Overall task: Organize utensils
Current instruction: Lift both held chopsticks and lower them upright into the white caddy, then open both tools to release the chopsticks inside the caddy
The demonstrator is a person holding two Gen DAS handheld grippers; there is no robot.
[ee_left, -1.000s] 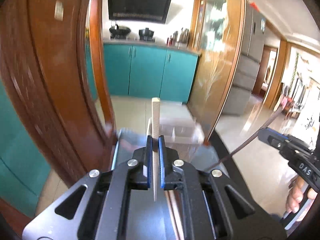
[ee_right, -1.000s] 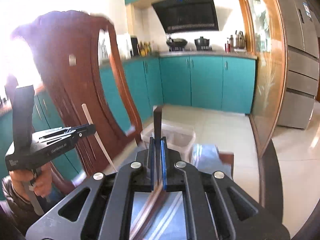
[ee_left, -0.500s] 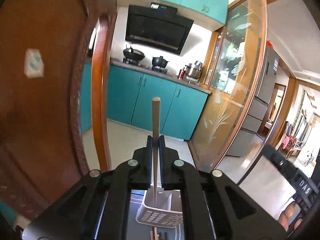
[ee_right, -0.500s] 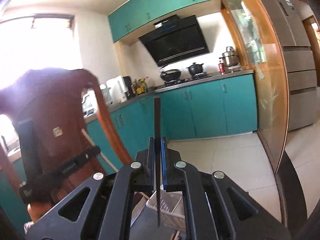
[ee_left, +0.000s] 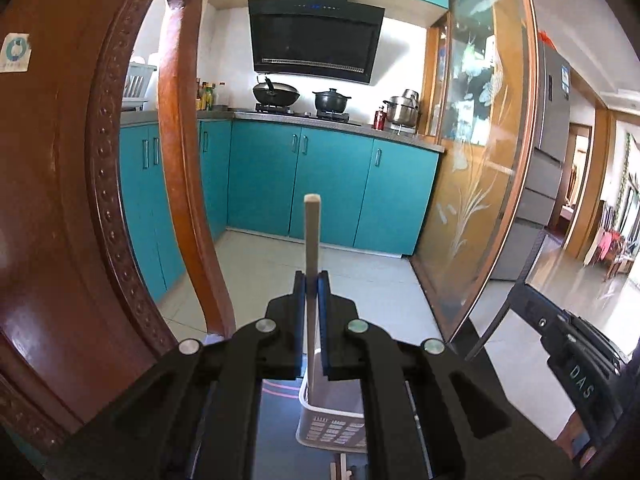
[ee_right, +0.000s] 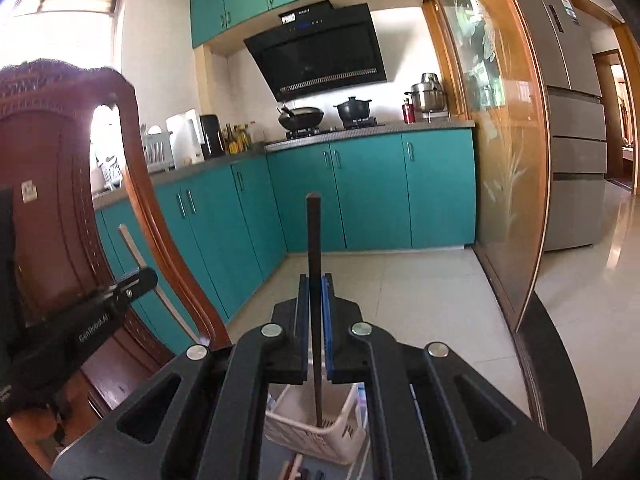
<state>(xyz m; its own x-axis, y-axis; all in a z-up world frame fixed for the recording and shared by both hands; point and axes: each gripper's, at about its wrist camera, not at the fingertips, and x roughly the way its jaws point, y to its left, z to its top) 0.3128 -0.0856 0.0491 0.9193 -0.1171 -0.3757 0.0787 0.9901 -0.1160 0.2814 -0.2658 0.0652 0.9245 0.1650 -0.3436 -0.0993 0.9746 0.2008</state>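
The left tool (ee_left: 312,280) is clamped on a pale wooden chopstick (ee_left: 311,232) that stands upright, its lower tip just above the white basket (ee_left: 332,428) on the dark tabletop (ee_left: 276,432). The right tool (ee_right: 315,284) grips a dark chopstick (ee_right: 313,248), also upright, with its lower end inside that basket (ee_right: 316,436), beside the carved wooden chair (ee_right: 56,184).

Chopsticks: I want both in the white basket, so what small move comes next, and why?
Probably lower both: the left gripper holds the pale chopstick and the right gripper the dark chopstick upright, tips above the white basket.
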